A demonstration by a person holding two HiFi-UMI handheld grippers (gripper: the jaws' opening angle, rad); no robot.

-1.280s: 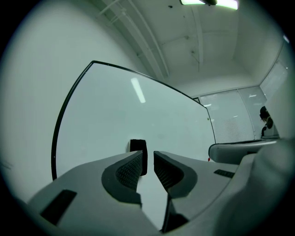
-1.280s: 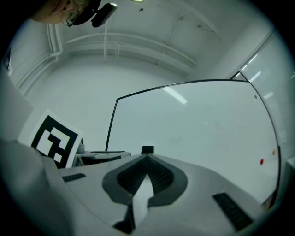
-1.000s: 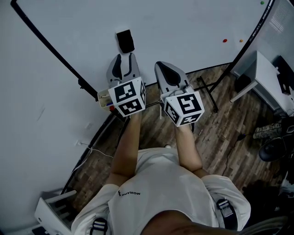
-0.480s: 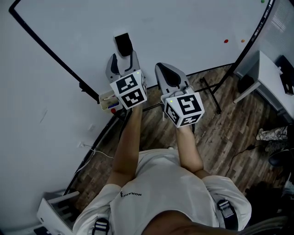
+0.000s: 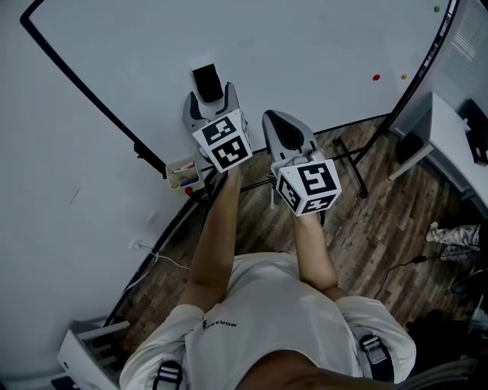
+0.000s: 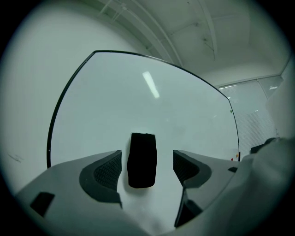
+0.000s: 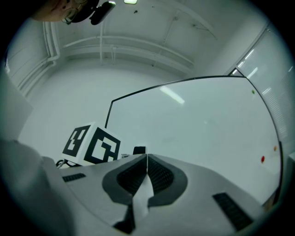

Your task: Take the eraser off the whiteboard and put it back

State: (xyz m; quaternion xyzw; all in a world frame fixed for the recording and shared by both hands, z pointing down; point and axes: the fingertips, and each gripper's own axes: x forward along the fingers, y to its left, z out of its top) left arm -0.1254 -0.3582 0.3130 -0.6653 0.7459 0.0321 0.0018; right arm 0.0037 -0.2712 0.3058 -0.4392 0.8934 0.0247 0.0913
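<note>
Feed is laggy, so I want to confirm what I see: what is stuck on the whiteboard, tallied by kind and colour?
Black rectangular eraser: 1
Small red round dot: 1
Small orange round dot: 1
Small green round dot: 1
Total: 4

I see both forearms reaching forward, the left tool (image 5: 210, 99) held level, its jaws opening with the eraser (image 6: 142, 160) untouched between them, the right tool (image 7: 146, 161) pressed closed and empty.
</note>
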